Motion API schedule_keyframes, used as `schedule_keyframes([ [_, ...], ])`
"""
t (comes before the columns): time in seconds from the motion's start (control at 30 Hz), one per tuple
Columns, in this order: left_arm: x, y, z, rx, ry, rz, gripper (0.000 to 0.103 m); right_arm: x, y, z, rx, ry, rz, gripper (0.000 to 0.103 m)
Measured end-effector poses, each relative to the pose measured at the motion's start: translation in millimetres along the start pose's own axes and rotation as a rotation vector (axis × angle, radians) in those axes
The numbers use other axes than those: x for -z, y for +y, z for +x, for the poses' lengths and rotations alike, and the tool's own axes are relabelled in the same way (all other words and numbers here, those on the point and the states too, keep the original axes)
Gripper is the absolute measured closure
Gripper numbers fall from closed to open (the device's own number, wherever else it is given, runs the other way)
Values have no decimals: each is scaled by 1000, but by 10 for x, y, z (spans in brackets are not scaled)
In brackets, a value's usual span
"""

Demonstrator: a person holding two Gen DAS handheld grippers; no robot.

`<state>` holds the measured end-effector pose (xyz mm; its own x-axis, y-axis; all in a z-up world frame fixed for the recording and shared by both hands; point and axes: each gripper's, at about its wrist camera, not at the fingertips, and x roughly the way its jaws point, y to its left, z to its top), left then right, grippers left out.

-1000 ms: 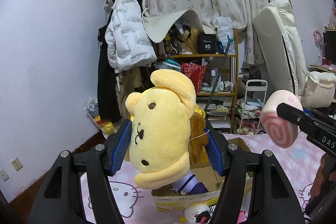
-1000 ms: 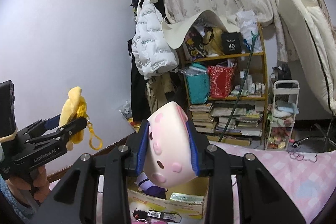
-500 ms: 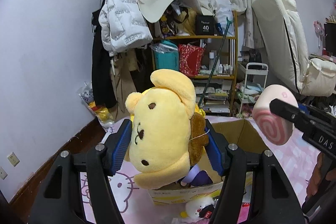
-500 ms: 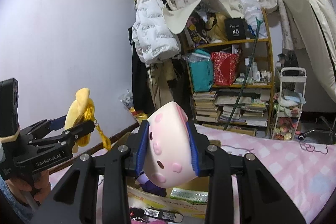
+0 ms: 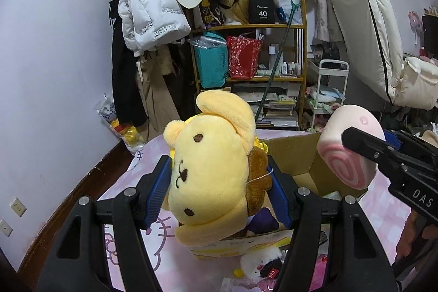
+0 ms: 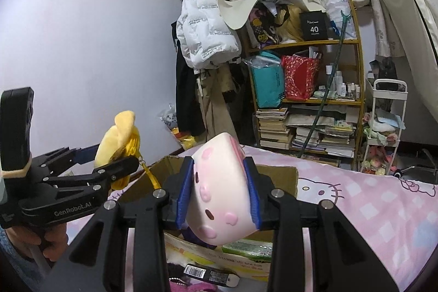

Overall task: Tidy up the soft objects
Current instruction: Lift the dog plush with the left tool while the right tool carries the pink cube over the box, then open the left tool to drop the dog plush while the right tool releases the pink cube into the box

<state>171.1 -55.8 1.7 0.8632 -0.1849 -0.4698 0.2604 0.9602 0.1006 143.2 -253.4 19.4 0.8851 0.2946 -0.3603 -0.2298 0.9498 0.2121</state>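
My left gripper (image 5: 219,190) is shut on a yellow dog plush (image 5: 210,171) with a brown cap, held above the near wall of an open cardboard box (image 5: 295,155). My right gripper (image 6: 219,196) is shut on a pink-and-white roll-shaped plush (image 6: 221,188), held over the same box (image 6: 276,177). In the left wrist view the roll plush (image 5: 350,149) and right gripper (image 5: 383,152) hang at the right. In the right wrist view the yellow plush (image 6: 120,136) and left gripper (image 6: 90,174) show at the left. A purple plush (image 5: 262,220) lies in the box.
The box stands on a pink Hello Kitty bedspread (image 6: 369,210). A small white plush (image 5: 260,262) and a barcoded packet (image 6: 208,272) lie in front of it. Behind stand a cluttered wooden shelf (image 5: 251,56), hanging coats (image 5: 147,18), a white cart (image 5: 331,89).
Both grippers have tilted and come down toward the box with their plush toys still held; the box and bed now fill more of the lower view.
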Motion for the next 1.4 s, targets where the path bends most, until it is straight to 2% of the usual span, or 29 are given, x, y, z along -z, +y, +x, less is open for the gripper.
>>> schedule_keyframes([
  [0.33,62,-29,166,14,51,8,36,123,-56,143,-4,55,17,65],
  [0.87,138,-9,269,16,91,-15,34,190,-123,175,-11,76,56,62],
  [1.07,162,-39,278,22,94,-11,32,216,-141,199,-14,75,57,57],
  [1.2,166,-42,278,27,92,-14,23,209,-140,245,-13,94,63,52],
  [1.27,164,-32,253,29,87,-22,16,212,-149,255,-14,101,70,48],
  [1.33,161,-17,224,19,83,-26,15,214,-156,244,-12,102,79,38],
  [1.4,160,5,200,20,90,-35,15,200,-151,226,-9,99,77,35],
])
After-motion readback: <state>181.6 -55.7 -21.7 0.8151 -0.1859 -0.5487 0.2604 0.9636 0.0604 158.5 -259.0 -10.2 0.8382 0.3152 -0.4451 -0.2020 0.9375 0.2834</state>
